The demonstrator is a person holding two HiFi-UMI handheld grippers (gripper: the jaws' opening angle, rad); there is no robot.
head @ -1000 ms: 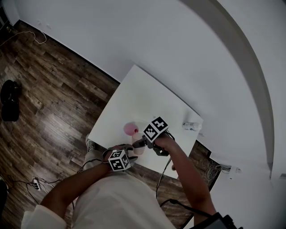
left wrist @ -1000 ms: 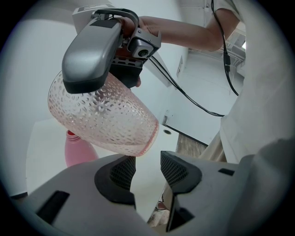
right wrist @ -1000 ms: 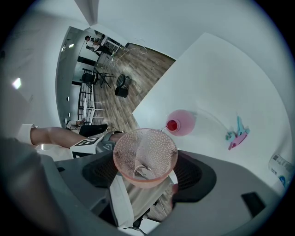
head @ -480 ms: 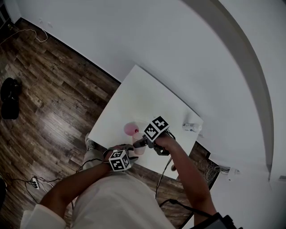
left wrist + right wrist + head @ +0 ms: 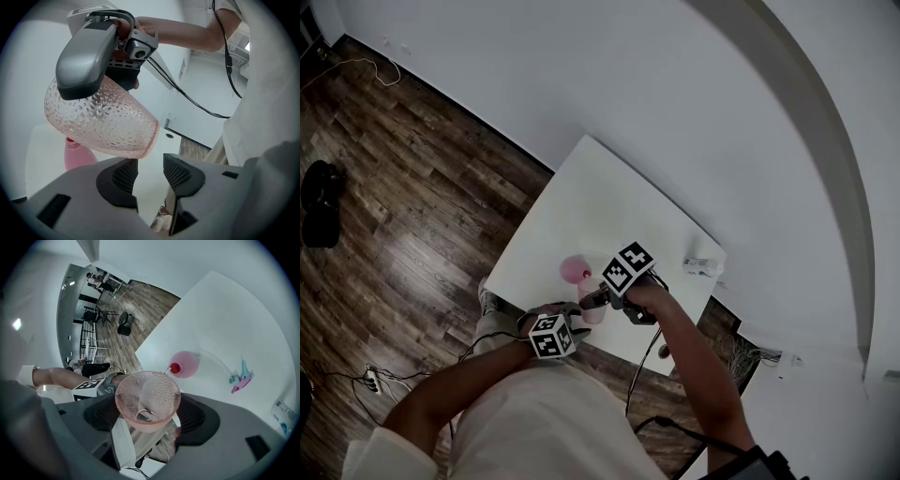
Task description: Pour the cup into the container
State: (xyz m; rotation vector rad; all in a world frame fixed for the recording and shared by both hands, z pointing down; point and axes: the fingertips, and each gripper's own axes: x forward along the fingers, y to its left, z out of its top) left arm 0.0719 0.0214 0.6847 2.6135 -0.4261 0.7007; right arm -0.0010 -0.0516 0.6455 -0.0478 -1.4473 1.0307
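Cup [image 5: 147,401] tilts in right gripper [image 5: 152,417] beside container [image 5: 185,364].

In the head view the right gripper [image 5: 596,302] covers most of the cup [image 5: 592,315], so its mouth is hidden there. A pale item [image 5: 700,266] at the 3 o'clock edge of the table [image 5: 581,216] is too small to tell. A dark thing [image 5: 319,202] on the floor [image 5: 412,216], at the picture's 9 o'clock edge, cannot be made out.

In the left gripper view the cup and the left gripper [image 5: 145,174] hide most of the container [image 5: 77,157].

In the right gripper view the cup's contents are unclear. A blue-pink item [image 5: 241,377] at 3 o'clock is too small to tell. A white thing [image 5: 282,416] at 4 o'clock is cut off.
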